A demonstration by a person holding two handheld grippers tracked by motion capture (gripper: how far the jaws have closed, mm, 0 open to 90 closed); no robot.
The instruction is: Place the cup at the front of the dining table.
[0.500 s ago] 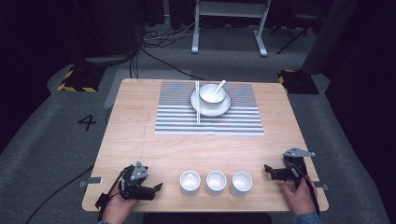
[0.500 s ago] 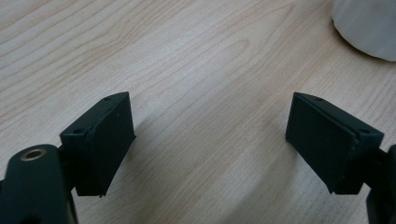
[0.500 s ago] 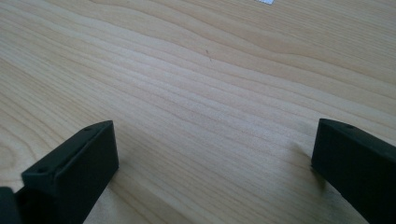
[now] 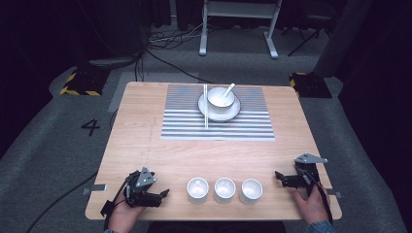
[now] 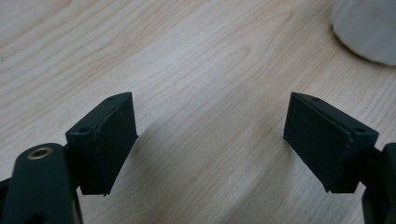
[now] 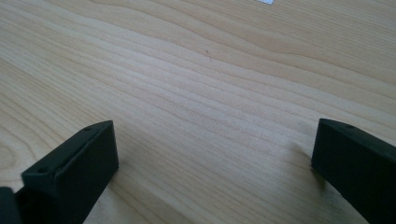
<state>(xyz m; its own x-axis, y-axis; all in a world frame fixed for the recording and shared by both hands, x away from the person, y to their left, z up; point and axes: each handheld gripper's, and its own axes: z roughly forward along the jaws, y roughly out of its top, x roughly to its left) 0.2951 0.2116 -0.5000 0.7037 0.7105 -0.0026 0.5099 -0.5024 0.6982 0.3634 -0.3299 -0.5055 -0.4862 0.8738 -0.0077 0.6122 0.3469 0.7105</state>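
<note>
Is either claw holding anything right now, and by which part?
Nothing is held. The left claw and right claw are both open over bare table.

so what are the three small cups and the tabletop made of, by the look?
Three small cups: likely glazed ceramic or porcelain; plain white, smooth, with thick rims, though plastic can't be ruled out.
Tabletop: light wood or wood-look laminate; clear grain lines and a matte, low-glare surface in both gripper views.
</note>
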